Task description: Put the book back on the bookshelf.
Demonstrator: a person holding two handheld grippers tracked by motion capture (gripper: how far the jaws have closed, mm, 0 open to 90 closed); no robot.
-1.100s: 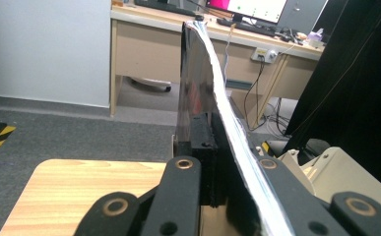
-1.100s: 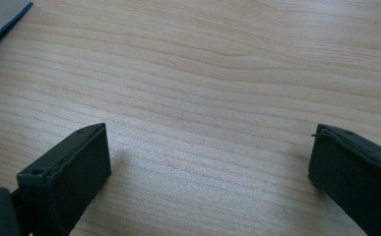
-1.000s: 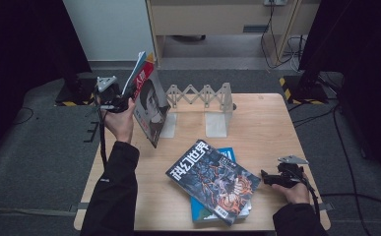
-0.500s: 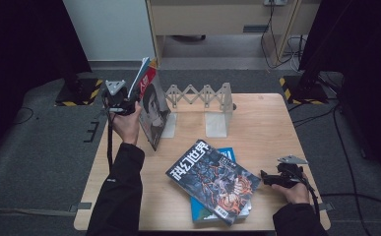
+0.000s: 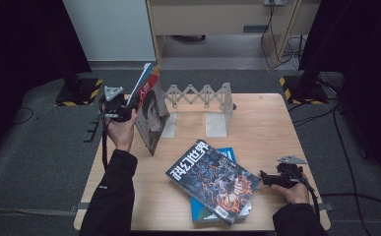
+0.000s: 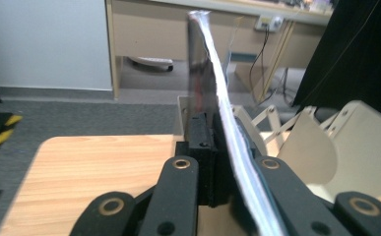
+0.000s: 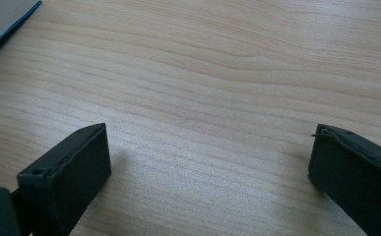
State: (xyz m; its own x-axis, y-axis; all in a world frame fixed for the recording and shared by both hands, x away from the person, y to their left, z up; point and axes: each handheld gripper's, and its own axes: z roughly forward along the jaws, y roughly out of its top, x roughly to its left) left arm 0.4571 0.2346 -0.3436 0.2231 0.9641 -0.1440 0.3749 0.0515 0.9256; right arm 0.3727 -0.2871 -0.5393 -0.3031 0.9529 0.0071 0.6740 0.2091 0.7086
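My left gripper (image 5: 129, 108) is shut on a magazine with a portrait cover (image 5: 153, 118) and holds it upright over the table's far left, just left of the white folding book rack (image 5: 203, 96). In the left gripper view, both jaws pinch the magazine's page edge (image 6: 216, 98), and the left gripper (image 6: 217, 167) points toward the rack (image 6: 321, 147). A dark illustrated magazine (image 5: 212, 179) lies flat on a blue book (image 5: 227, 153) near the front. My right gripper (image 5: 264, 178) rests open on the table just right of that stack; the right gripper (image 7: 207, 162) has bare wood between its jaws.
The wooden table (image 5: 267, 128) has free surface at its right half and behind the flat stack. Beyond the far edge are grey carpet, a cabinet (image 5: 217, 19) and cables. Dark curtains hang at both sides.
The left hand has lowered the upright magazine a little toward the table beside the rack. The right gripper and the flat stack have not moved.
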